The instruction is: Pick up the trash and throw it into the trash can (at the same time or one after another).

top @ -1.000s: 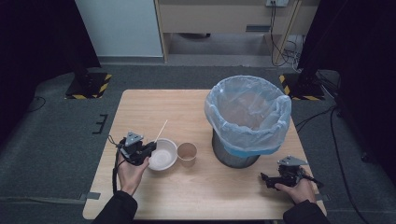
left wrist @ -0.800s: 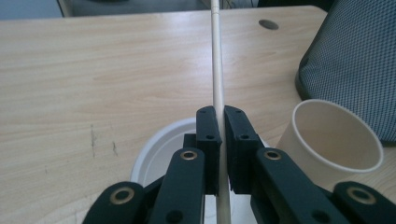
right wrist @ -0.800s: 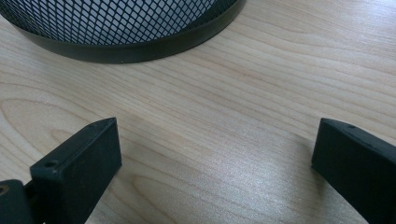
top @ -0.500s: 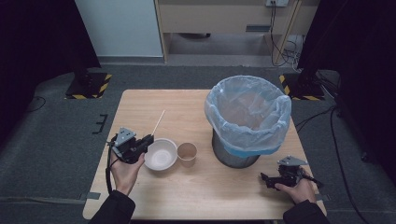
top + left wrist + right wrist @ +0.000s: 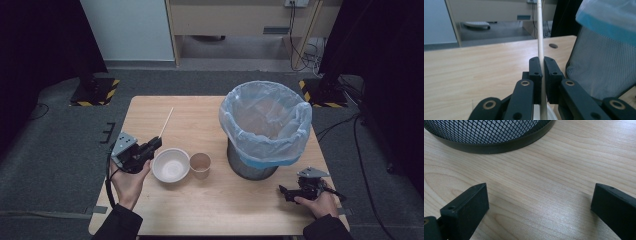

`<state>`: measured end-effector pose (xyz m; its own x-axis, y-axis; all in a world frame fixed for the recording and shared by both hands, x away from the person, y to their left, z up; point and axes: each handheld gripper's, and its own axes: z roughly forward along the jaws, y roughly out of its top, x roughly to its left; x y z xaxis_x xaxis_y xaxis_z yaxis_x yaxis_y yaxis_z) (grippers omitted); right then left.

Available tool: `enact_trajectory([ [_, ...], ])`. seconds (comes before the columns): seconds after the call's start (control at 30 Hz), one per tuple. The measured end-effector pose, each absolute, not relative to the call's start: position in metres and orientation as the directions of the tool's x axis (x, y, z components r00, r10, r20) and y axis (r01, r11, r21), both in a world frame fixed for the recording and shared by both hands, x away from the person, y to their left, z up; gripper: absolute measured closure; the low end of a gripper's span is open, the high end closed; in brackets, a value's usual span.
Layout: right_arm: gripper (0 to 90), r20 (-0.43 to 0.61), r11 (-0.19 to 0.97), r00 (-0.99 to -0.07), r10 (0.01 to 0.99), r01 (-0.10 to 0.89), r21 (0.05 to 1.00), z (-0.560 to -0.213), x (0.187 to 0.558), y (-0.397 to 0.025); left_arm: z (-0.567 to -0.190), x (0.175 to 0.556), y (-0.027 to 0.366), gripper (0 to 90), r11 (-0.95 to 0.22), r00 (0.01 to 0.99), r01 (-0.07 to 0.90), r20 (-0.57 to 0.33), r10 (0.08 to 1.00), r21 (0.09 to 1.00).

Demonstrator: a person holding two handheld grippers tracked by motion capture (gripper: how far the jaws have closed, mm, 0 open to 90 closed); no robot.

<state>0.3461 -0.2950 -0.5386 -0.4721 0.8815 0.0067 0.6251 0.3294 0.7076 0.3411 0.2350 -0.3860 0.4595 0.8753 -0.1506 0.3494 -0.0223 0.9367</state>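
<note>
At worktop (image 5: 150, 107) left: left tool (image 5: 156, 143) clenched on stick (image 5: 165, 122), white bowl (image 5: 171, 165) and paper cup (image 5: 200, 164) just beside. Right tool (image 5: 284, 192) released, near lined bin (image 5: 265, 130).

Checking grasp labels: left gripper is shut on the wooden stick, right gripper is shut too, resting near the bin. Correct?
Not quite. The left gripper is shut on the wooden stick, but the right gripper is open: the right gripper view shows its jaws wide apart over bare table, near the bin.
</note>
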Motion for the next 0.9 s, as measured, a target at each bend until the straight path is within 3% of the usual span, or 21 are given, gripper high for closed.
enact_trajectory([
  [0.9,1.4,0.008,0.325,-0.468,0.884,0.627,0.707,-0.539,0.346,-0.294,-0.319,0.333,0.221,85.0,0.048,0.541,0.163,-0.130,0.831,0.985],
])
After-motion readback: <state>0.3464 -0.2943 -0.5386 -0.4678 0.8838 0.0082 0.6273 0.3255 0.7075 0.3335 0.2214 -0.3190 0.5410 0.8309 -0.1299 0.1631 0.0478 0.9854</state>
